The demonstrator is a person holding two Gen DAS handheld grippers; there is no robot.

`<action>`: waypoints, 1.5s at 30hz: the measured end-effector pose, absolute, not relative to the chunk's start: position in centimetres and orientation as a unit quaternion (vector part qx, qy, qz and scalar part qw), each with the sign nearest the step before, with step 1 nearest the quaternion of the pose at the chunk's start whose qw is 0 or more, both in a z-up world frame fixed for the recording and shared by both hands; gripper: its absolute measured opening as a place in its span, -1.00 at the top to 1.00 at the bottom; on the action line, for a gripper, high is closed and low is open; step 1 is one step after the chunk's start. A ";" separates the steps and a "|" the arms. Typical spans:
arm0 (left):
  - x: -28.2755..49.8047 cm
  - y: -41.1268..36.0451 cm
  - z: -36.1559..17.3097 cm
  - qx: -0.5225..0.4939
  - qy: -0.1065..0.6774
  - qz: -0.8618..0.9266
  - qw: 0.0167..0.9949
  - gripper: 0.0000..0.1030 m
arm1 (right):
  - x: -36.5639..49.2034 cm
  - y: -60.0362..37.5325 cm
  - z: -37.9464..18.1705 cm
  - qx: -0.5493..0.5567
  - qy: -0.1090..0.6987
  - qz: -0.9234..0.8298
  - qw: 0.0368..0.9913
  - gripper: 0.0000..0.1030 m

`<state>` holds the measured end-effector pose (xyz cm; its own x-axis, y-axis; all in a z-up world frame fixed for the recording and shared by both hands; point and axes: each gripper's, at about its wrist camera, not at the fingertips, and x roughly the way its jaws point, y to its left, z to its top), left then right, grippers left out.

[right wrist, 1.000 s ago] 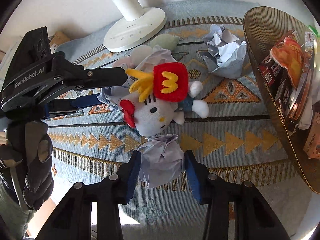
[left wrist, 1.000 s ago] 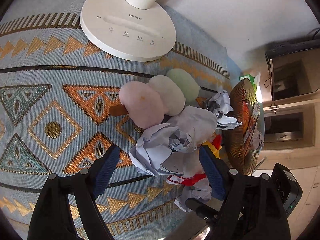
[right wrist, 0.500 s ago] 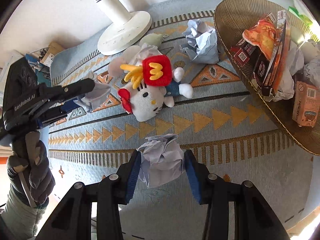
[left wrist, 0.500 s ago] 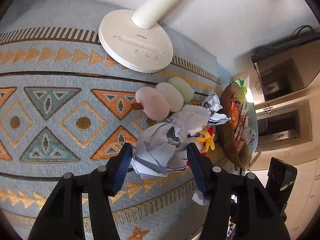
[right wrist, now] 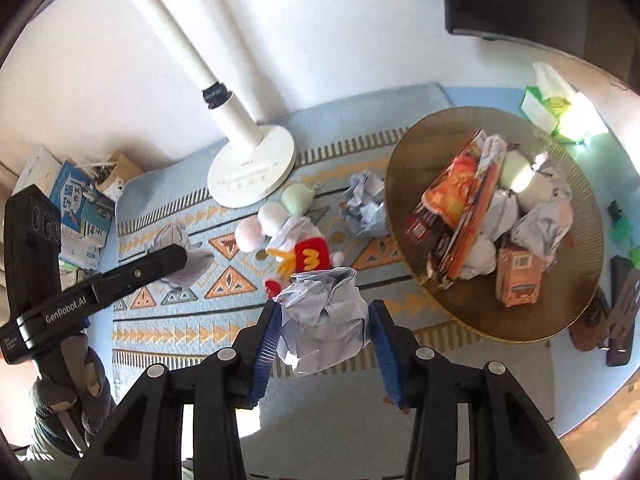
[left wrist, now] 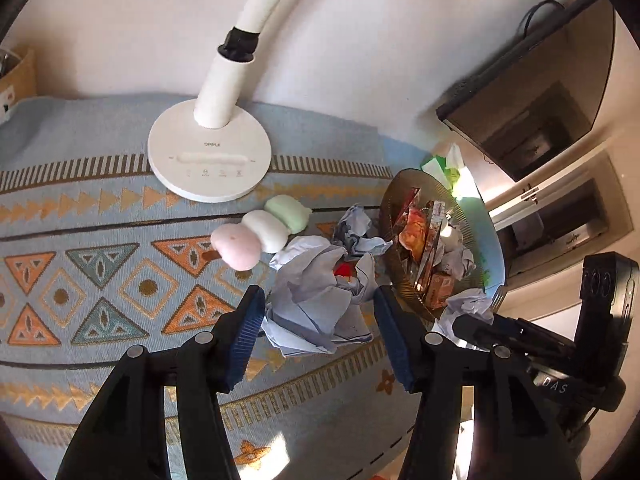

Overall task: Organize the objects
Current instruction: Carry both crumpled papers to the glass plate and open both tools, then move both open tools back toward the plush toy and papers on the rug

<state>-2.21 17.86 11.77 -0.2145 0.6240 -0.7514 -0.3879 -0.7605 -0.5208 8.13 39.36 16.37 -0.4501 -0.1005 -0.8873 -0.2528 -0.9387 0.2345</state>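
Observation:
My left gripper (left wrist: 318, 320) is shut on a crumpled pale-blue paper ball (left wrist: 316, 300), held above the patterned rug (left wrist: 100, 248). My right gripper (right wrist: 325, 336) is shut on a second paper ball (right wrist: 324, 316), also off the rug. Each view shows the other gripper: the left gripper (right wrist: 182, 256) with its paper (right wrist: 192, 258), the right gripper (left wrist: 472, 326) with its paper (left wrist: 466, 306). A round woven basket (right wrist: 420, 160) holds snack boxes and paper wads. On the rug lie a cat plush with a red hat (right wrist: 310, 258), a three-ball plush skewer (left wrist: 260, 232) and a loose paper ball (right wrist: 362, 208).
A white lamp base (left wrist: 210, 160) with its pole stands at the rug's back edge by the wall. Books and boxes (right wrist: 76, 208) pile up at the far left. A green tissue box (right wrist: 548, 100) sits behind the basket. A dark cabinet (left wrist: 540, 100) is to the right.
The left gripper closed on its paper ball and lifted it off the pile. Both grippers rose well above the rug, each carrying its paper; the right one moved toward the basket.

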 end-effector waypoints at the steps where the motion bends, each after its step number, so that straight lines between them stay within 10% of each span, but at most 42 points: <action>1: -2.2 18.6 12.5 -0.529 -0.100 0.774 0.334 -0.05 | 8.3 40.5 17.2 -0.512 0.170 0.840 0.055 0.15; 22: -1.6 40.6 17.4 -0.481 -0.010 0.785 0.391 -0.12 | 8.7 60.5 21.6 -0.462 0.220 0.849 0.133 0.14; 26: -1.4 41.7 16.0 -0.503 -0.009 0.772 0.388 -0.53 | 8.2 61.0 19.4 -0.504 0.227 0.827 0.104 0.07; 45: 0.3 37.6 15.6 -0.491 0.032 0.801 0.342 -0.54 | 8.8 59.0 17.8 -0.515 0.252 0.814 0.095 -0.26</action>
<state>0.35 37.57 15.64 -0.2840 0.5163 -0.8079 -0.5784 -0.7643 -0.2851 8.84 58.97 17.83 -0.4521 -0.1042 -0.8859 -0.4151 -0.8545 0.3123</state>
